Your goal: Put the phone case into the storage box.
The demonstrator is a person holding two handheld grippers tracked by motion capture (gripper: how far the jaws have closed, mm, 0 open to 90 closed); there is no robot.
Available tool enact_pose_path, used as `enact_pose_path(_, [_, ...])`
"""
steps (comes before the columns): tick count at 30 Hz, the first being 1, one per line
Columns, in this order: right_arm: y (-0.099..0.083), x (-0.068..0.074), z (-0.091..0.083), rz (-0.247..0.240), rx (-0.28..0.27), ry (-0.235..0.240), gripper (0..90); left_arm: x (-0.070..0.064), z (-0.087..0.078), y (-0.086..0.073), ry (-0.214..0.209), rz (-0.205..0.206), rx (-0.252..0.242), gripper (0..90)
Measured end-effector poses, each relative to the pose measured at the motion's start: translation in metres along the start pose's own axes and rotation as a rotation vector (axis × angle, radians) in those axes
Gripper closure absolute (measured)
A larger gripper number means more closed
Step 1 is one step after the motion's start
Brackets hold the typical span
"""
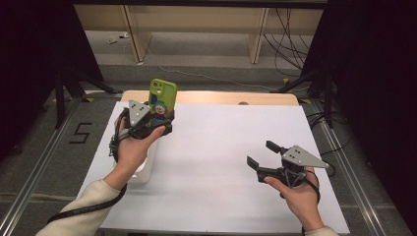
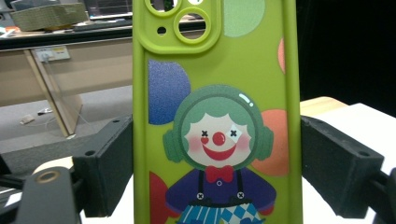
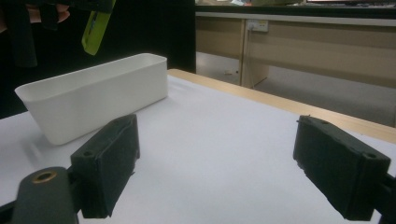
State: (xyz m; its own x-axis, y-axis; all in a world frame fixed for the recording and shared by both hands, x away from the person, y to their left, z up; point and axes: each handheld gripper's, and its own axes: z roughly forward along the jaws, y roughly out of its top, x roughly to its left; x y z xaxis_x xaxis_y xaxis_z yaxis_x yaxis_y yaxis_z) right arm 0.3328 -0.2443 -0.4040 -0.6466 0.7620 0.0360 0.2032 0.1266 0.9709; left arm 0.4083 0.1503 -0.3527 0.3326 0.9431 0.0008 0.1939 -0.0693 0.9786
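A lime-green phone case (image 1: 163, 100) with a clown picture stands upright in my left gripper (image 1: 156, 124), raised above the table's left side. In the left gripper view the phone case (image 2: 215, 112) sits between both black jaws, which press its two long edges. My right gripper (image 1: 263, 153) rests low over the table's right side, open, with nothing between its jaws. In the right gripper view the right gripper (image 3: 215, 168) looks across bare white surface, and the phone case (image 3: 95, 28) hangs at the upper left.
A white oblong bin (image 3: 93, 95) stands on the table's left part, mostly hidden under my left hand as the bin (image 1: 145, 169) in the high view. A white sheet (image 1: 216, 147) covers the wooden table. Shelving and cables lie beyond the far edge.
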Motion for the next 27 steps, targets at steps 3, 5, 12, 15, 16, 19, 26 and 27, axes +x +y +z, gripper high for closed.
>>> enact_pose_path(3, [-0.002,0.0,-0.003,0.002,0.002,-0.003,15.7,0.007,0.0,0.001,0.017,0.003,-0.007,16.1])
enact_pose_path(5, [-0.004,0.0,-0.005,0.008,0.009,-0.006,15.7,0.011,0.001,0.0,0.025,-0.001,-0.013,16.1])
enact_pose_path(12, [-0.008,0.0,-0.01,0.012,0.016,-0.013,15.7,0.022,0.003,0.0,0.057,-0.005,-0.019,16.1])
enact_pose_path(15, [-0.01,-0.001,-0.012,0.018,0.017,-0.017,15.7,0.028,0.004,-0.001,0.071,-0.012,-0.018,16.1])
enact_pose_path(16, [-0.01,-0.001,-0.012,0.018,0.018,-0.018,15.7,0.03,0.004,-0.001,0.075,-0.013,-0.017,16.1])
enact_pose_path(19, [-0.011,-0.001,-0.014,0.021,0.017,-0.019,15.7,0.036,0.005,-0.001,0.087,-0.02,-0.015,16.1])
enact_pose_path(26, [-0.013,0.0,-0.016,0.025,0.02,-0.023,15.7,0.044,0.007,-0.003,0.1,-0.032,-0.013,16.1])
enact_pose_path(27, [-0.013,0.0,-0.016,0.025,0.021,-0.023,15.7,0.045,0.007,-0.003,0.102,-0.033,-0.014,16.1])
